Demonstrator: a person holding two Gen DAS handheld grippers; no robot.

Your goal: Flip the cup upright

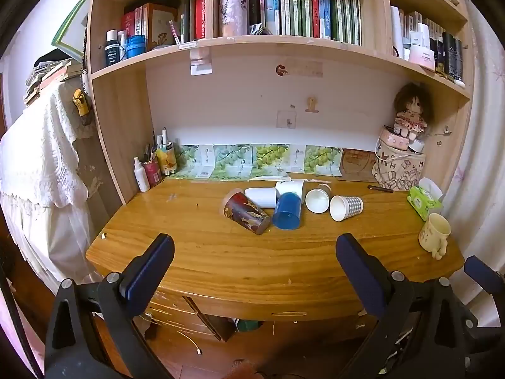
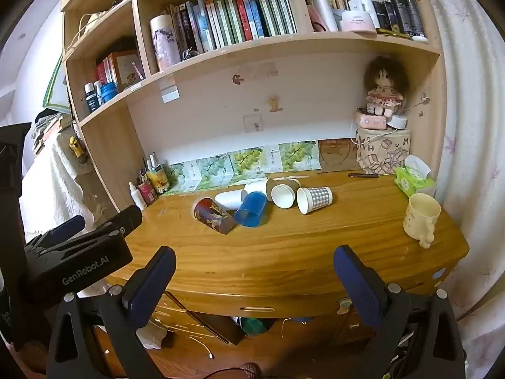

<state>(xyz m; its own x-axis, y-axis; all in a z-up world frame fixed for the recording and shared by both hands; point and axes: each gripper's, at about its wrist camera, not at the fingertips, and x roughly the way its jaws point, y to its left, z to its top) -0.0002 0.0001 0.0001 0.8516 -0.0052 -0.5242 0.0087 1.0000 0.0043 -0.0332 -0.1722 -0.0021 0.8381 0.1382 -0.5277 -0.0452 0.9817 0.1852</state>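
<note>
Nearest in each wrist view, the left gripper [image 1: 254, 252] and the right gripper [image 2: 255, 263] hang before the front edge of the wooden table [image 1: 221, 252], both with jaws spread wide and nothing between them.

Taking the blue plastic cup [image 1: 287, 211] as landmark: it lies on its side in the middle of the table, mouth toward the cameras. Touching it on the left lies a dark red patterned cup [image 1: 246, 213], also tipped over. Just behind the blue cup lie two white paper cups [image 1: 261, 196] (one partly hidden). To its right, a brown paper cup [image 1: 318, 199] shows its white inside, and beside that lies a checked paper cup [image 1: 346, 207].

Well right of the blue cup, a cream mug [image 1: 435, 232] stands upright near the table's edge. Farther back on that side sit a green tissue pack [image 1: 423, 199] and a doll [image 1: 410, 110].
</note>
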